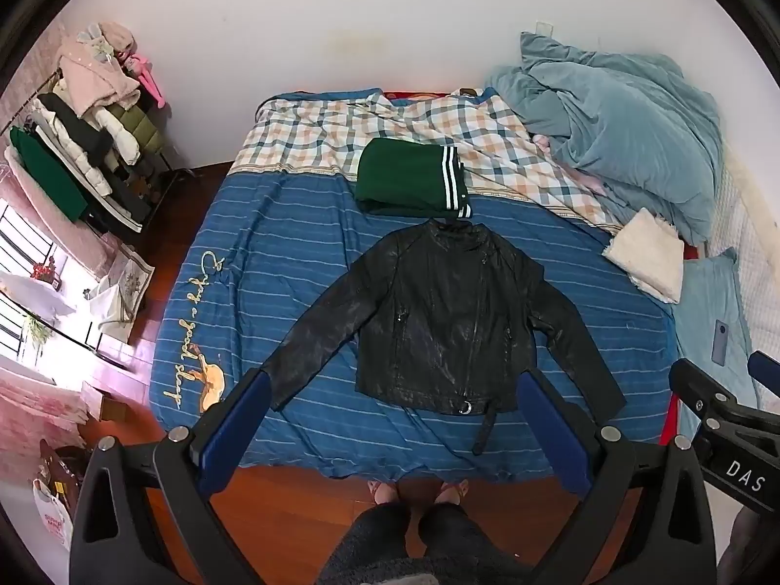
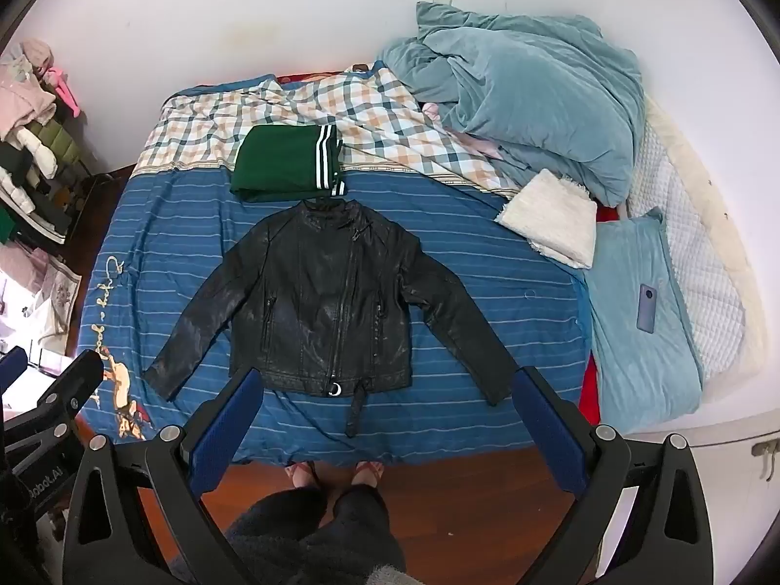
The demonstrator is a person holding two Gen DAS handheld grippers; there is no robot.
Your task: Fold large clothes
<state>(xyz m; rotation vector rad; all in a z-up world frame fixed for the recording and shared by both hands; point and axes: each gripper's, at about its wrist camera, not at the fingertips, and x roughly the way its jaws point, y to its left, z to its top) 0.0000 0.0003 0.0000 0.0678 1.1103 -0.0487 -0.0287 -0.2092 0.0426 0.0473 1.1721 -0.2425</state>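
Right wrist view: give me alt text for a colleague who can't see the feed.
A black leather jacket lies flat, front up, sleeves spread, on a blue striped bedsheet, with the open right gripper above its hem, holding nothing. A folded green garment sits beyond the collar; a rumpled teal duvet fills the far right corner.

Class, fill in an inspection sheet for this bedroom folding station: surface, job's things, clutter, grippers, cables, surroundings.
Surface: blue striped bedsheet, lying fairly flat.
Job's things: black leather jacket spread flat, sleeves out; folded green garment with white stripes beyond its collar.
Clutter: heaped teal duvet, folded cream towel, phone on a light blue pillow.
Grippers: left gripper and right gripper open, empty, above the bed's near edge.
Cables: nothing seen.
Surroundings: loaded clothes rack, wooden floor.
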